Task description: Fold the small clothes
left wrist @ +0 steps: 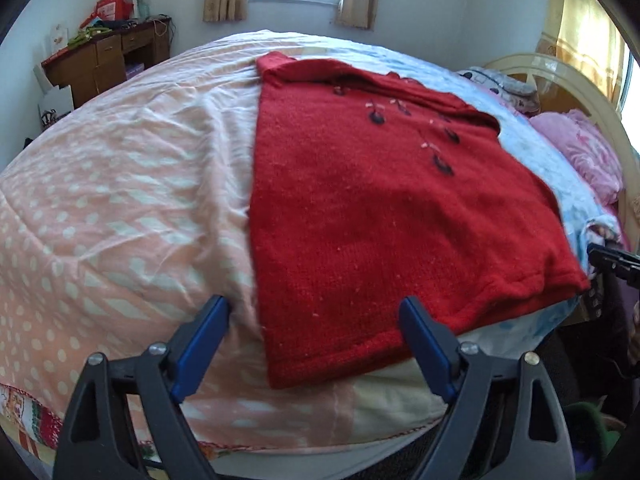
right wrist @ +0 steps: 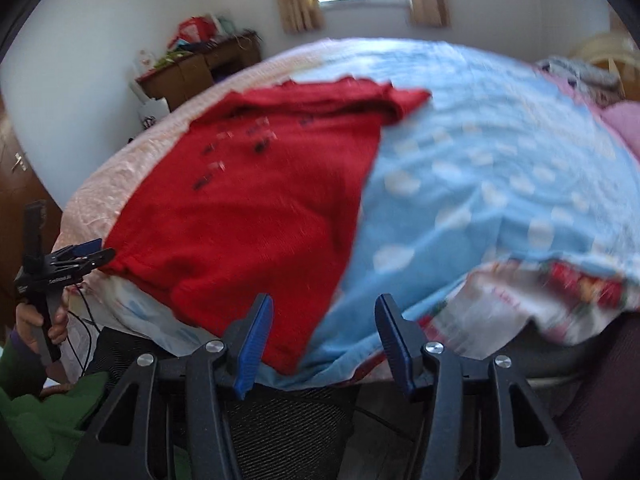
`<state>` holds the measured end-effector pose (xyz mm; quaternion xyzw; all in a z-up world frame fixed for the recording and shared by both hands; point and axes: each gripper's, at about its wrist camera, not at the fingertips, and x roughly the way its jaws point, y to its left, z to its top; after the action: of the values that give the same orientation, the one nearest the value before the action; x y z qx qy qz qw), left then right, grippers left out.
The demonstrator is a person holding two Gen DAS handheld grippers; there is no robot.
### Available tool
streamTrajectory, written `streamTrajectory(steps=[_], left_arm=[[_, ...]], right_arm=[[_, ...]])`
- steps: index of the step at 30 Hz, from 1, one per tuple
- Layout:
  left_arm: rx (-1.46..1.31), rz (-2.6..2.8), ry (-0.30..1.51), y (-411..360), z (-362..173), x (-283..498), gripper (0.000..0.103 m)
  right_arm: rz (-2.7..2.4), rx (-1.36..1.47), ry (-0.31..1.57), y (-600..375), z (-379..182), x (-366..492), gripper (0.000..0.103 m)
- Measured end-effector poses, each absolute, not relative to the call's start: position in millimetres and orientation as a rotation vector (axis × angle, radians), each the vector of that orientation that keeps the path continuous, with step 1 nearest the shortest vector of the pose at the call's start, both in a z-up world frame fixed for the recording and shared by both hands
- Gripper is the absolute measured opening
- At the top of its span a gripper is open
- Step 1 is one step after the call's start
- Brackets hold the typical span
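A red knitted sweater point(left wrist: 384, 216) lay flat across the pink-and-blue dotted bedspread point(left wrist: 120, 200), hem at the near edge. The left gripper point(left wrist: 316, 344) and right gripper point(right wrist: 324, 340) hovered released at the hem corners, apparently poised to fold.

Both grippers angled downward, jaws apart

The left gripper point(left wrist: 316, 312) tilts down with its blue-padded jaws spread wide and nothing pinched between them. The right gripper point(right wrist: 325, 312) also points down, jaws parted more narrowly, gripping nothing. A hand point(right wrist: 42, 322) in a green sleeve grasps the left gripper's handle.
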<state>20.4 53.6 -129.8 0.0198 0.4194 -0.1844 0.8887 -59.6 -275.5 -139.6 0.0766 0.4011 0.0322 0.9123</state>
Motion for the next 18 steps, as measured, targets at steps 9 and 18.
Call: streamTrajectory(steps=[9, 18], left_arm=[[-0.034, -0.435, 0.917, 68.5, -133.0, 9.9, 0.054], [-0.129, -0.447, 0.966, 91.5, -128.9, 7.7, 0.008]], right_arm=[[0.18, 0.329, 0.904, -270.9, -168.4, -45.9, 0.034], [0.221, 0.447, 0.949, -278.4, -177.1, -42.7, 0.006]])
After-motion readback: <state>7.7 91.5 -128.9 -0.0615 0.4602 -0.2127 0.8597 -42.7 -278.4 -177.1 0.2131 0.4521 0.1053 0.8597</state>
